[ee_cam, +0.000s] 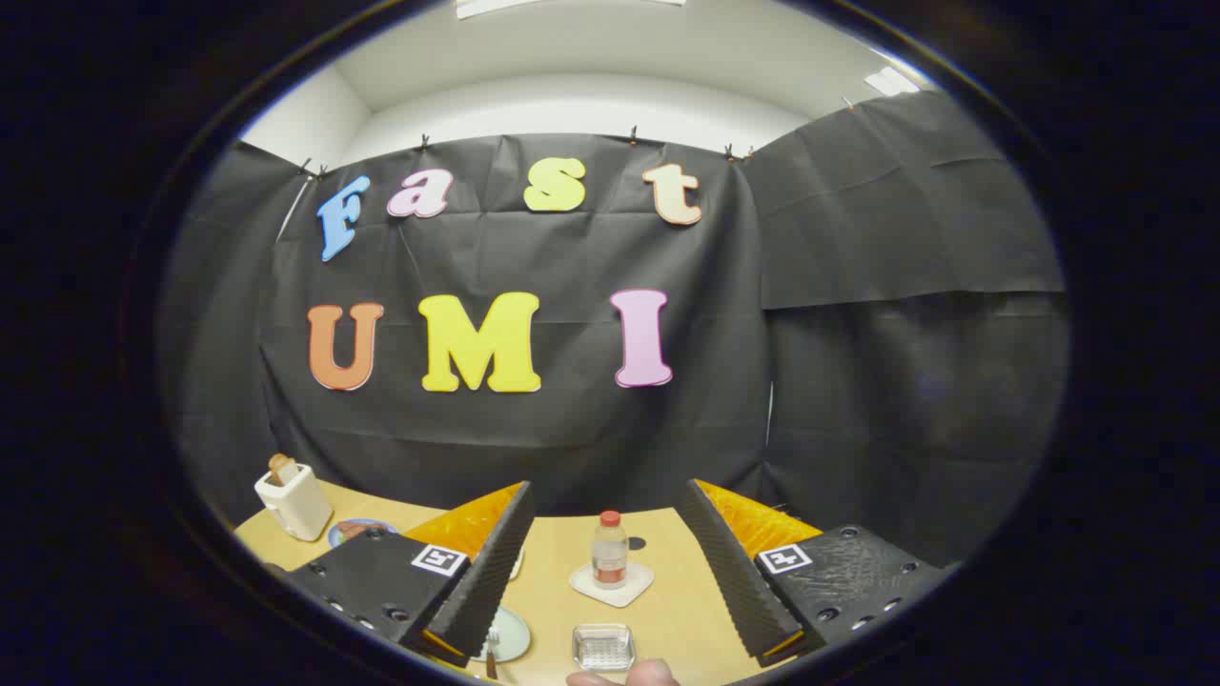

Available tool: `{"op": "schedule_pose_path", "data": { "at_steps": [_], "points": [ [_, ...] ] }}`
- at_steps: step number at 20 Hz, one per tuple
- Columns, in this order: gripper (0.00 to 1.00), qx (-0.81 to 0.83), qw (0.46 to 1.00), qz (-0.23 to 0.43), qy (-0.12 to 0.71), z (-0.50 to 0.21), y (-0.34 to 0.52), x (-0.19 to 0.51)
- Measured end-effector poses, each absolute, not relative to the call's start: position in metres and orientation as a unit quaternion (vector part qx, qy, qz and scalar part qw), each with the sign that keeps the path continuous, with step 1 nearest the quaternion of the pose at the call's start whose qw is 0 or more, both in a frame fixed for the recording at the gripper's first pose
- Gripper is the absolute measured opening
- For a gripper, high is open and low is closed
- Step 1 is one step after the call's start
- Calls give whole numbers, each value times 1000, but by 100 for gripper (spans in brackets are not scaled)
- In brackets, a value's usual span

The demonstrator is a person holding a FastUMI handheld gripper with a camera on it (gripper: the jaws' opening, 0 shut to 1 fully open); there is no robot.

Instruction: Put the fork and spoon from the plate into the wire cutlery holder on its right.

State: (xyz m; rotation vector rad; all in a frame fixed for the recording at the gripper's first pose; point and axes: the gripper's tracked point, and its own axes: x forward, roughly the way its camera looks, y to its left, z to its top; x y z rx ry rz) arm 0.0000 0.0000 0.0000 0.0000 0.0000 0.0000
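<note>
My gripper (606,488) is open and held high above the wooden table (667,610), with nothing between its fingers. Far below, a pale plate (513,636) lies partly hidden behind the left finger (481,572). The handle of a piece of cutlery (493,650) shows on the plate; I cannot tell whether it is the fork or the spoon. Just right of the plate, between the fingers and low in the gap, stands the wire cutlery holder (603,648), seen from above.
A small clear bottle with a red cap (610,551) stands on a white coaster (612,583) beyond the holder. A white toaster (294,500) holding bread and a small dish (357,530) sit at the far left. A person's fingertip (624,676) shows below the holder.
</note>
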Motion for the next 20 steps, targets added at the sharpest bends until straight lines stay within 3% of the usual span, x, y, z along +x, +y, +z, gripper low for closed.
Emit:
{"op": "schedule_pose_path", "data": {
  "at_steps": [20],
  "points": [
    [95, -17, 999, 42, 9, 9, 35, -11]
  ]
}}
